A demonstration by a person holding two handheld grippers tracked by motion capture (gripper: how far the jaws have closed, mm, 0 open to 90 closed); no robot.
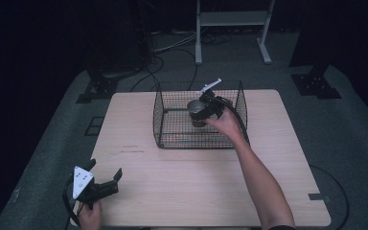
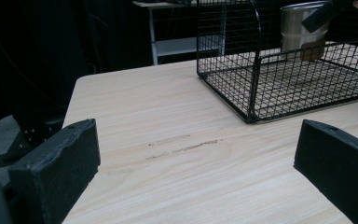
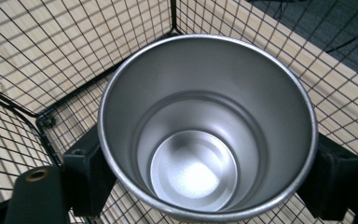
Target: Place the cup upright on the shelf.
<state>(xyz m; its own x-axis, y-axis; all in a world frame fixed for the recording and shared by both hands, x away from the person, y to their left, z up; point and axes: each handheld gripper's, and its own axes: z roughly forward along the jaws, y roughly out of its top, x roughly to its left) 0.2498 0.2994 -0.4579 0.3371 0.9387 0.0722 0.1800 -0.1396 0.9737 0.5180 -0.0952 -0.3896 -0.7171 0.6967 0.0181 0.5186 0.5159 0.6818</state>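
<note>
I am holding a black two-jaw tool in each hand over a pale wooden desk. My right tool reaches into a black wire-mesh basket, rectangular and open-topped, that sits on the far middle of the desk. Its jaws are pinching a shiny stainless-steel cup, one black pad on each side of the cup's wall just below the rim. Seen along my right tool, the steel cup is upright with its open mouth toward me; the inside is empty and brushed silver, stepping down to a small round bottom. Behind and around it run the mesh walls and floor of the basket, with one basket corner just beyond the cup's rim. From the high view the cup is in the basket's right half, close to its far side; I cannot tell whether it touches the basket floor.

My left tool is at the near left corner of the desk, well apart from the basket, with my left hand behind it. Its jaws are spread wide with nothing between them. Seen along my left tool, bare wood with a few faint scuff marks lies ahead, and the basket stands farther off to the upper right with the cup inside it.
</note>
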